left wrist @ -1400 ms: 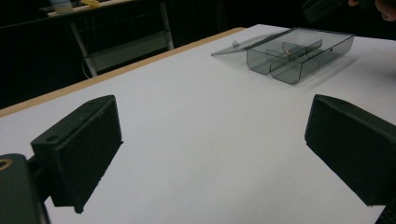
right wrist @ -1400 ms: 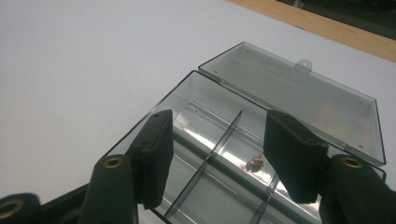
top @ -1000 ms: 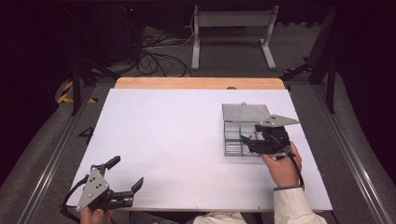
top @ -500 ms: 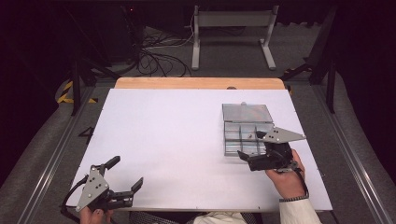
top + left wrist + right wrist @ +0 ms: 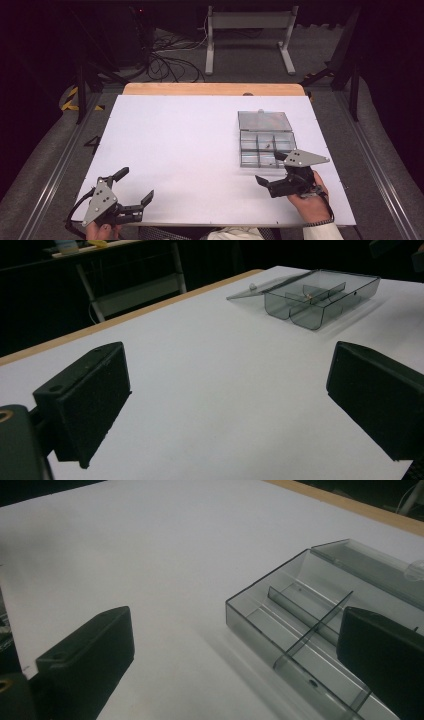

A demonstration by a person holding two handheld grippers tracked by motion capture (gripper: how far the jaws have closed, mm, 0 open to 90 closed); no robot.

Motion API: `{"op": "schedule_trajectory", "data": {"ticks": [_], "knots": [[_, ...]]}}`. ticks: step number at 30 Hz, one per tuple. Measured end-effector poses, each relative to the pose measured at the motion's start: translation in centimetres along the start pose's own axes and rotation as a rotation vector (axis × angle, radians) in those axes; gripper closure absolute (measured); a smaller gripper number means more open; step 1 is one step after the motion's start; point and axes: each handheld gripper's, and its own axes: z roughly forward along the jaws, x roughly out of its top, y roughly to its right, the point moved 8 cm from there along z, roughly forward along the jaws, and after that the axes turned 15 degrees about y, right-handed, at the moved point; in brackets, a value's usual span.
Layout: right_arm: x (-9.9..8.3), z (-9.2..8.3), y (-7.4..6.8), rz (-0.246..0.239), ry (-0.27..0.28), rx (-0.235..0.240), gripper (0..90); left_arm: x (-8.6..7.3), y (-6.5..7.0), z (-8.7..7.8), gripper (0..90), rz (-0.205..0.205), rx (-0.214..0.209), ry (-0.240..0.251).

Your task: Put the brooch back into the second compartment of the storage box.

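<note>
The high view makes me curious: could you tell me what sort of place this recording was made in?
Probably a lab or studio set up for recording. A white table stands among dark surroundings, loose cables lie on the floor behind it, and a metal stand sits farther back.

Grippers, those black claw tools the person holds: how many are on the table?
2. The left gripper is at the near left corner of the white table, jaws open. The right gripper is at the near right, just in front of the clear compartment box, jaws open and empty.
</note>
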Motion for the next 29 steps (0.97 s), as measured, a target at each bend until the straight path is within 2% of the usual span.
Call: {"op": "schedule_trajectory", "data": {"ticks": [9,17,19,23,29], "knots": [[-1.8,-0.3,-0.7,-0.006,0.000,0.037,2.0,-0.1,0.0,0.0,4.3,0.001,0.000,-0.004],[-3.4,-0.7,-1.0,-0.005,0.025,0.052,0.0,-0.1,0.0,0.0,4.3,0.009,0.000,-0.010],[-4.0,-0.7,-1.0,-0.005,0.011,0.049,0.0,-0.1,0.0,0.0,4.3,0.003,0.000,-0.005],[-4.9,-0.8,-0.8,0.009,-0.026,0.049,0.0,-0.1,0.0,0.1,4.3,0.014,0.000,-0.006],[-5.1,-0.8,-0.4,0.057,-0.030,0.069,0.0,-0.2,0.0,0.1,4.3,0.002,-0.003,-0.014]]}}
